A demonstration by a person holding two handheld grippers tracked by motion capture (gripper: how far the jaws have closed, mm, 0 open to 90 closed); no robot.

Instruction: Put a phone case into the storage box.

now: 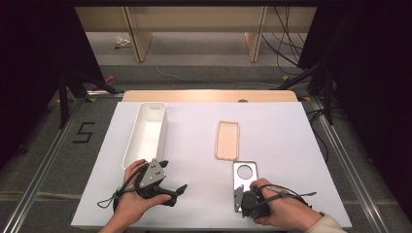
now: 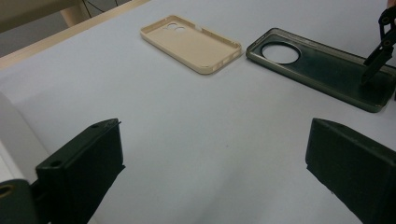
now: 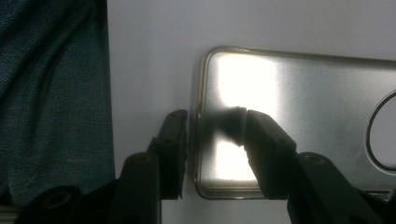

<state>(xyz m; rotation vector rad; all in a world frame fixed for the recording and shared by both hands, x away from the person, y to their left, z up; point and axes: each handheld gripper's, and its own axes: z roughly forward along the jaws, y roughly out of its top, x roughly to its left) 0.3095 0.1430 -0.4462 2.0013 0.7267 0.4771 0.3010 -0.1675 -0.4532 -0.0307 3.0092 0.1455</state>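
A smoky see-through phone case (image 1: 244, 174) with a round camera hole lies flat near the table's front edge; it looks dark in the left gripper view (image 2: 322, 65) and glares in the right gripper view (image 3: 299, 107). My right gripper (image 1: 241, 192) (image 3: 212, 130) straddles its near short rim, one jaw outside and one over the inside, with a gap still showing; its fingers (image 2: 376, 56) show over that end. A beige phone case (image 1: 227, 141) (image 2: 191, 44) lies inside up just beyond it. My left gripper (image 1: 174, 175) (image 2: 215, 154) rests open and holds nothing.
A long white tray (image 1: 132, 133) stands at the left, just beyond my left hand. A white sheet (image 1: 282, 131) covers the table, with bare room at the right and middle. Blue fabric (image 3: 51, 93) of the person's clothing hangs by the front edge.
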